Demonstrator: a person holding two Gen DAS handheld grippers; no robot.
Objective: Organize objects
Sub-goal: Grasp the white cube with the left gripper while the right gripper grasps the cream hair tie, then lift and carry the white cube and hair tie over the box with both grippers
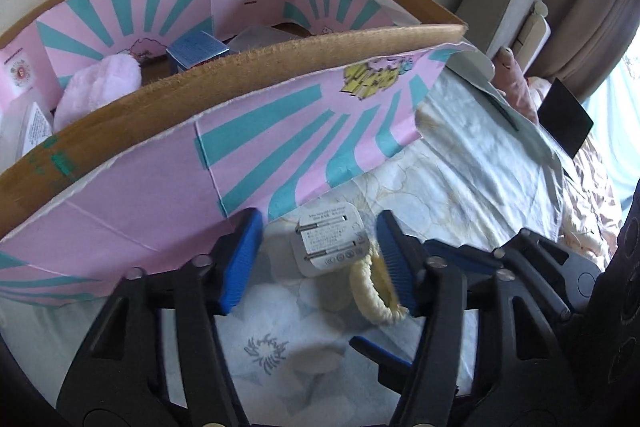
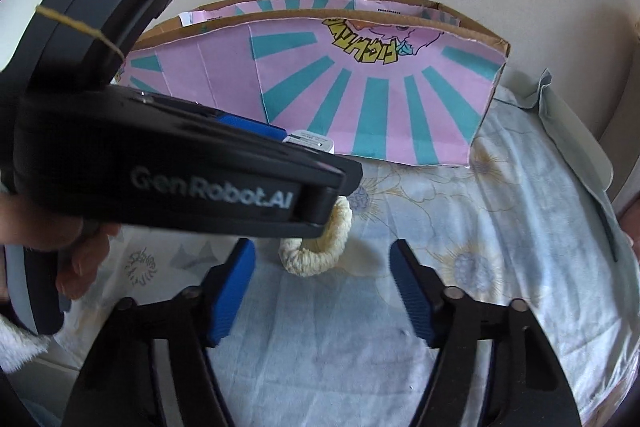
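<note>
Hovering our left gripper (image 1: pixel 320 259) over a white two-prong charger (image 1: pixel 328 245) lying prongs-up on the floral bed sheet (image 1: pixel 460 187), jaws spread around it, cream braided ring (image 2: pixel 316 251) just beside, pink box (image 1: pixel 280 131) behind, right gripper (image 2: pixel 322 287) jaws spread, empty.

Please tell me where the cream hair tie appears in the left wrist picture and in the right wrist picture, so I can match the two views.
Left wrist: the cream hair tie lies low and right of centre, against the inner side of the right finger, beside the white charger.
Right wrist: it lies at centre, partly hidden under the left gripper.
Shared landmark: the pink and teal box behind it.
</note>
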